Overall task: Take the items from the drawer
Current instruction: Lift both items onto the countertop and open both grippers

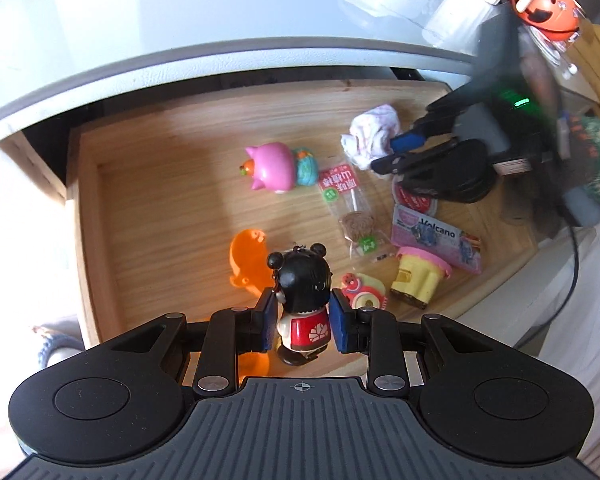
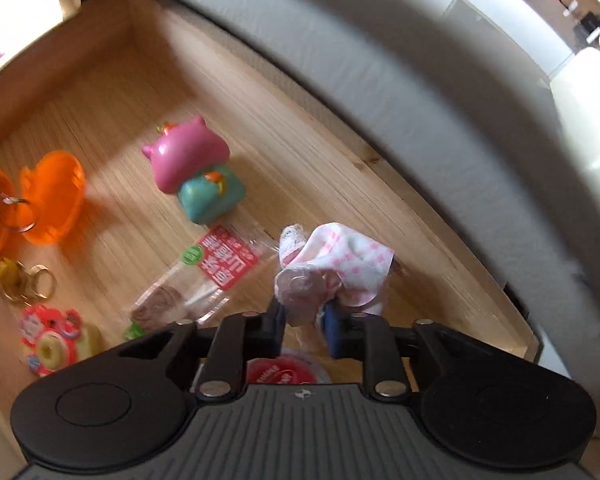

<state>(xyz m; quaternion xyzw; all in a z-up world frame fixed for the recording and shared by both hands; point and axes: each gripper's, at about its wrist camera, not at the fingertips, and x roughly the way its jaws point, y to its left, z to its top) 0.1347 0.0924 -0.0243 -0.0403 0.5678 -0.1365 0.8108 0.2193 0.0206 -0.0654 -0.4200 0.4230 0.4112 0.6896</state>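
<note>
- Left wrist view: left gripper (image 1: 303, 322) is clamped on the panda-eared doll (image 1: 302, 292), blue pads on either side of its red torso. It hangs low centre of frame, over the near edge of the drawer (image 1: 140, 152).
- The doll's head and key chain sit above the pads, so the load is top-heavy. My read: keep the squeeze steady and the wrist quiet or it will pivot in the pads.
- Clear the drawer's front wall before moving sideways. The orange shell (image 1: 247, 258) lies just left of the doll, so don't drag the chain through it.
- Right wrist view: right gripper (image 2: 303, 326) has closed onto the pink checked cloth bundle (image 2: 332, 268), centre-right of frame, near the drawer's back wall under the tabletop (image 2: 400, 92) overhang. No earlier frame given, so I judge only this state: the pads pinch the lower folds.
- The grip looks like a partial bite on loose fabric. Lift slowly and check the whole bundle comes up rather than one layer peeling off.
- Go straight up first: the overhang is close above the cloth and the snack packet (image 2: 204, 276) lies just left, possibly touching it.
- The red-lidded tub (image 2: 281, 370) shows below the fingers. Don't sweep back over it.
- Not yet taken: pink pig toy (image 2: 192, 168), donut charm (image 2: 52, 344), Volcano packet (image 1: 436, 240), yellow cupcake toy (image 1: 418, 282).
</note>
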